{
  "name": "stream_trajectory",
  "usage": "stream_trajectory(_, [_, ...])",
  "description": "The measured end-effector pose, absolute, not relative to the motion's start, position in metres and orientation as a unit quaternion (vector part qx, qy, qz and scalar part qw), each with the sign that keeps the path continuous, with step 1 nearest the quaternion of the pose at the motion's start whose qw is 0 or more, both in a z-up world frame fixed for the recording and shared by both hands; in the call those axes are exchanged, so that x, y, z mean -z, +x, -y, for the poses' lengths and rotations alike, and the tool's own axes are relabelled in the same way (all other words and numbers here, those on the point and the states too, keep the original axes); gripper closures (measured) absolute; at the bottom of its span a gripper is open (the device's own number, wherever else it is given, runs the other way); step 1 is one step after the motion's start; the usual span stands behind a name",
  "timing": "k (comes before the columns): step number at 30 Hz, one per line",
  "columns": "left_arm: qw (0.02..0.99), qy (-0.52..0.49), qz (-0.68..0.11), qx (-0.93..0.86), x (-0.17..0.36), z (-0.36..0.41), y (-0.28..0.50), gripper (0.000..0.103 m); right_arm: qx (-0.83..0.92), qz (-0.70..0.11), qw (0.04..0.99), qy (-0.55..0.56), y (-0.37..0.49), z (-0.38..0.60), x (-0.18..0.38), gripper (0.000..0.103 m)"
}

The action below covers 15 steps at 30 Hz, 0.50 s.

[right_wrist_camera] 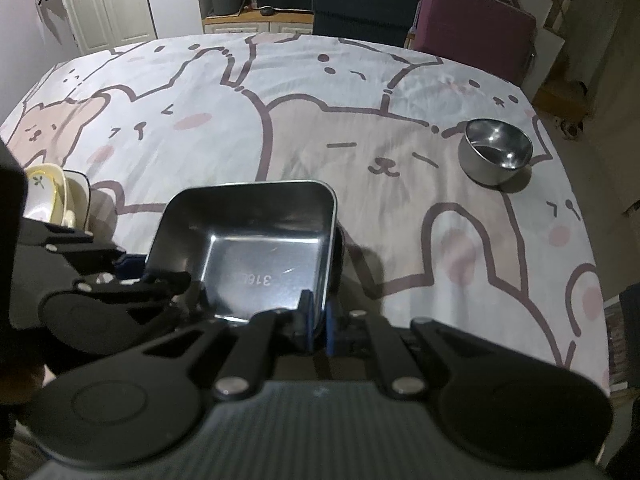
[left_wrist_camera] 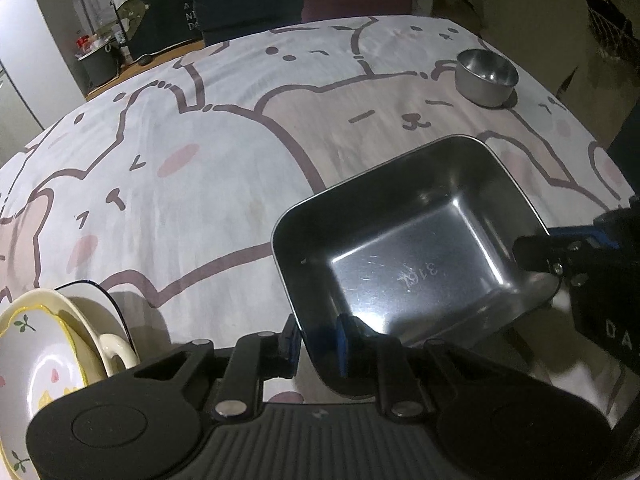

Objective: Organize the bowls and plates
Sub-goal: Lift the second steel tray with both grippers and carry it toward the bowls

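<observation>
Steel tray point(left_wrist_camera: 416, 248), inside bottom: stamped "316", seen upside down and mirrored by the view. Right gripper point(left_wrist_camera: 538, 258) body: white letters "DA", cut off. Dark background panel point(left_wrist_camera: 168, 12): white lettering, unreadable.

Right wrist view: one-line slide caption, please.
Both grippers, right and left, clamp the rectangular steel tray over the cartoon tablecloth; round steel bowl beyond.

Round bowl point(right_wrist_camera: 497, 152) on tablecloth point(right_wrist_camera: 280, 120), behind tray point(right_wrist_camera: 256, 248)
</observation>
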<state>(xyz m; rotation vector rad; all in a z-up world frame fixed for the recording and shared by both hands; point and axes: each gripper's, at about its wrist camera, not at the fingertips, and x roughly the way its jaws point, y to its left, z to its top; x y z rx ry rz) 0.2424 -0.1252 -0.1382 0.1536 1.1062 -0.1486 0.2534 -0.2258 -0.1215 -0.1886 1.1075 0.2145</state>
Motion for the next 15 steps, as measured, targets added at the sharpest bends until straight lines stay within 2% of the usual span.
stream_trajectory(15, [0.842, 0.094, -0.526, 0.076, 0.141, 0.129, 0.242, 0.082, -0.092, -0.557, 0.821, -0.082, 0.269, 0.235, 0.147, 0.096])
